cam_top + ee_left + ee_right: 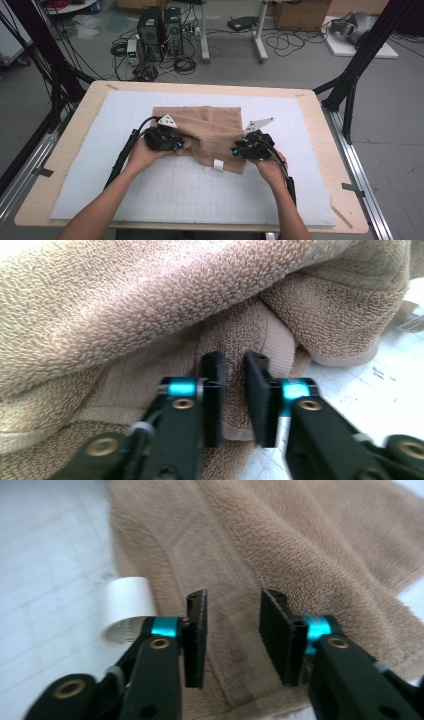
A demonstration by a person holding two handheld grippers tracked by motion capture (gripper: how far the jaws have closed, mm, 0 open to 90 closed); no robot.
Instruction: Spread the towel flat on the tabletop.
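**Two grippers at the near edge of a tan towel**

On the white gridded mat (165, 195) that covers the wooden table (80, 125), a tan terry towel (210, 131) lies a little beyond the centre, partly folded and bunched, its near part hanging toward six o'clock.

At the towel's eight o'clock corner sits the left gripper (176, 144), held in the person's left hand (142, 155), its tip pointing toward three o'clock. In the left gripper view its jaws stand narrowly apart with a fold of the towel (150, 305) rising between them; the cloth fills the gap and the pads pinch it.

At six o'clock on the towel's near edge a small white label (218, 164) sticks out onto the mat; in the right gripper view the label (127, 602) curls just beside the left jaw.

At the towel's four o'clock side is the right gripper (239, 149), in the right hand (270, 167), pointing toward nine o'clock. Its jaws are spread over the towel (300, 545), the cloth lying flat beneath the gap and not pressed by the pads.
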